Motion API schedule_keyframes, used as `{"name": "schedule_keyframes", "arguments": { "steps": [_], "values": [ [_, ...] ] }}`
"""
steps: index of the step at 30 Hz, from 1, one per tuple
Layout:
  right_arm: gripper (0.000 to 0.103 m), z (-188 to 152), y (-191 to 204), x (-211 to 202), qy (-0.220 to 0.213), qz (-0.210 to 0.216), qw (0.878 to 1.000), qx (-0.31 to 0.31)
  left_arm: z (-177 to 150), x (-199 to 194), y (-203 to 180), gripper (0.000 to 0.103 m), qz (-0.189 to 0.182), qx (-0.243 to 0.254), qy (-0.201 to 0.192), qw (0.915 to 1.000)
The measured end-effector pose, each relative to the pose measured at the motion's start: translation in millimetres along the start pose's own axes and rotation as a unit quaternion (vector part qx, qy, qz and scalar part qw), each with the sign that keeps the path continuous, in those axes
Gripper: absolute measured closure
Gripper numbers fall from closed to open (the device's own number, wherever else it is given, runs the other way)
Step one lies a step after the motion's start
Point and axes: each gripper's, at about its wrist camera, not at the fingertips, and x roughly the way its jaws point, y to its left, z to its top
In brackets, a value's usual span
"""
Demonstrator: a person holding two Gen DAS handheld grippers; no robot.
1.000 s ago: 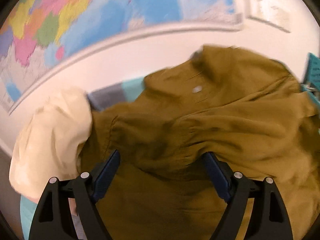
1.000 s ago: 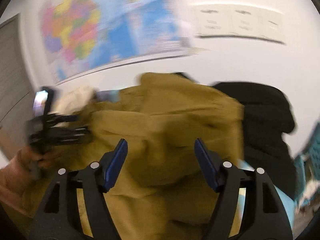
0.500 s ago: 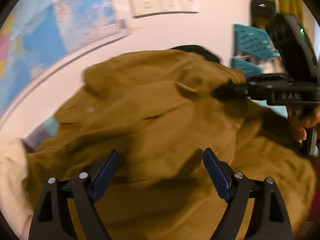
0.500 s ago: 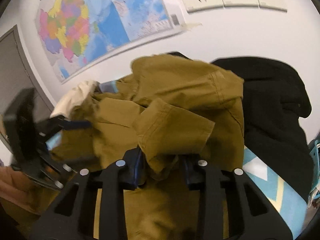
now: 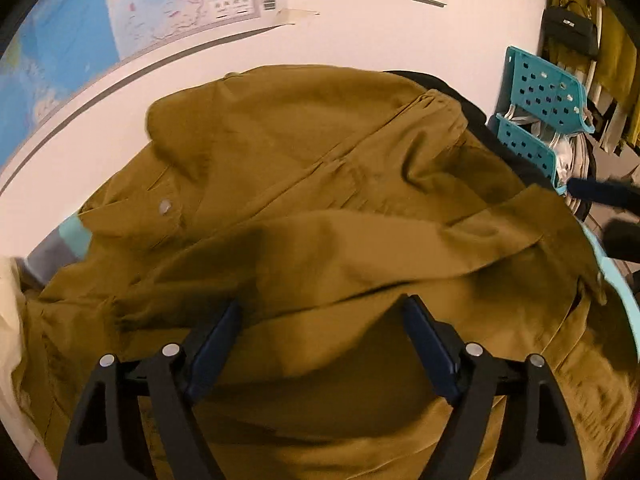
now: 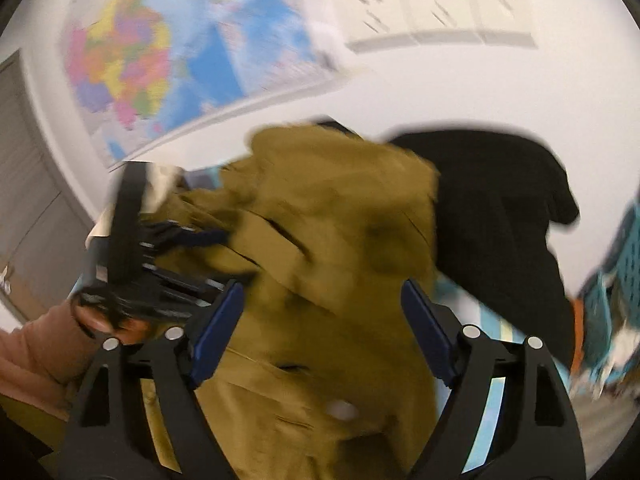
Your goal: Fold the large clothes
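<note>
An olive-brown shirt (image 5: 320, 208) is spread in loose folds on the surface below the wall map (image 5: 100, 24), with its collar end towards the map and its lower part nearest the cameras. One sleeve is laid across the body of the shirt.

The left gripper (image 5: 320, 344) is held tilted down over the near part of the shirt. Its jaws are spread wide, and nothing is pinched between the blue pads (image 5: 216, 344); the cloth lies beneath them. In the right wrist view the left gripper is seen from the side, at the edge of the shirt nearer the map, carried by a hand (image 6: 100, 320) in a pink sleeve (image 6: 32, 360).

The right gripper (image 6: 320, 332) is also pointed downwards over the shirt. Its jaws have just been opening and now stand wide apart, with shirt cloth lying loose between them and not squeezed. That view is blurred.

A black garment (image 6: 500, 220) lies beside the shirt on the side away from the map. A teal perforated basket (image 5: 540, 96) stands beyond it. A cream cloth (image 5: 12, 320) lies at the shirt's opposite edge.
</note>
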Motion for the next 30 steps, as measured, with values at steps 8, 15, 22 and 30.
{"name": "schedule_keyframes", "arguments": {
  "steps": [8,15,22,30],
  "values": [
    [0.088,6.0,19.6,1.7,-0.040,-0.045,0.995,-0.074,-16.5,-42.6,35.1,0.022,0.073,-0.029,-0.045,0.9958],
    [0.044,25.5,11.9,-3.8,-0.040,-0.138,0.987,-0.074,-54.4,-82.5,102.2,0.022,0.158,-0.088,-0.050,0.9822],
    [0.042,40.3,81.0,38.7,-0.017,-0.027,0.982,-0.185,-108.6,-110.3,171.8,0.015,0.154,-0.163,-0.018,0.9744],
    [0.041,74.2,176.8,155.3,0.046,0.077,0.957,-0.275,-151.0,-106.3,182.1,0.013,0.080,-0.186,0.016,0.9791]
  ]
}}
